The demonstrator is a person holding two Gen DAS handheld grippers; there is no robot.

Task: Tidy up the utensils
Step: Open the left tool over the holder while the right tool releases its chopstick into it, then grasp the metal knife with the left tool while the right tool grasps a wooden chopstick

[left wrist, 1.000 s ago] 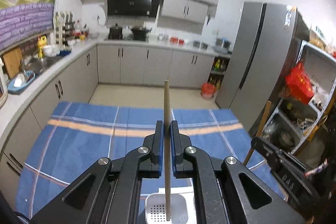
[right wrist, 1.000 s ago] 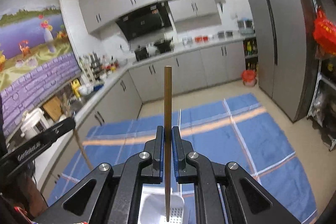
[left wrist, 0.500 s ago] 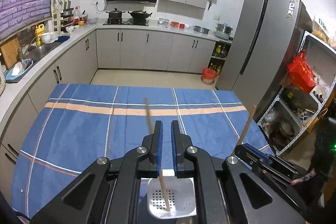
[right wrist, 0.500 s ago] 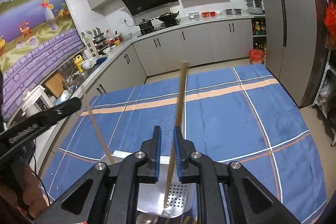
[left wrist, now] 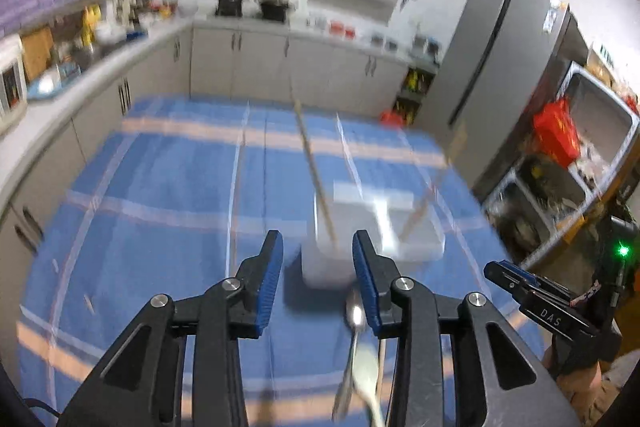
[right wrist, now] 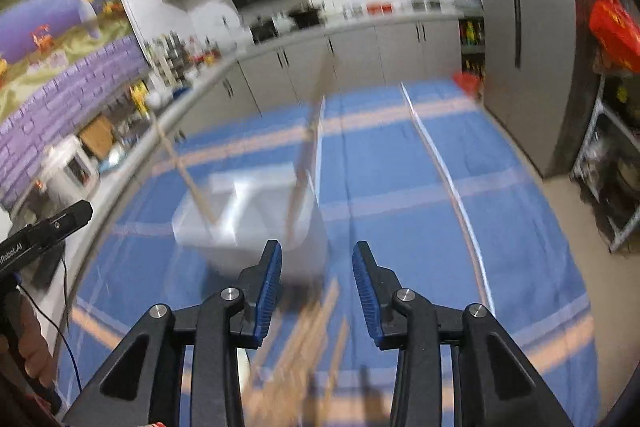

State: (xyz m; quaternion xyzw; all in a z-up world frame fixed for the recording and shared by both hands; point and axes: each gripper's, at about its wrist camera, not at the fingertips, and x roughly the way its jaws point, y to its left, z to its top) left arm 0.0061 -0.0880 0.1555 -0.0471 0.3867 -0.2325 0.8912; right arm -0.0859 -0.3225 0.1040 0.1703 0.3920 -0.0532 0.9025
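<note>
chopsticks (left wrist: pixel 316 183) lean in the two compartments of a white utensil holder (left wrist: pixel 416 247) standing on the blue striped tablecloth (left wrist: pixel 160 187), one stick in each. left gripper (left wrist: pixel 318 259) has its jaws opening with nothing pressed between them; the holder sits just beyond its tips. right gripper (right wrist: pixel 316 267) is likewise opening and empty. metal spoons (left wrist: pixel 354 323) and more wooden chopsticks (right wrist: pixel 312 331) lie on the cloth nearer the cameras. both views are blurred.
</note>
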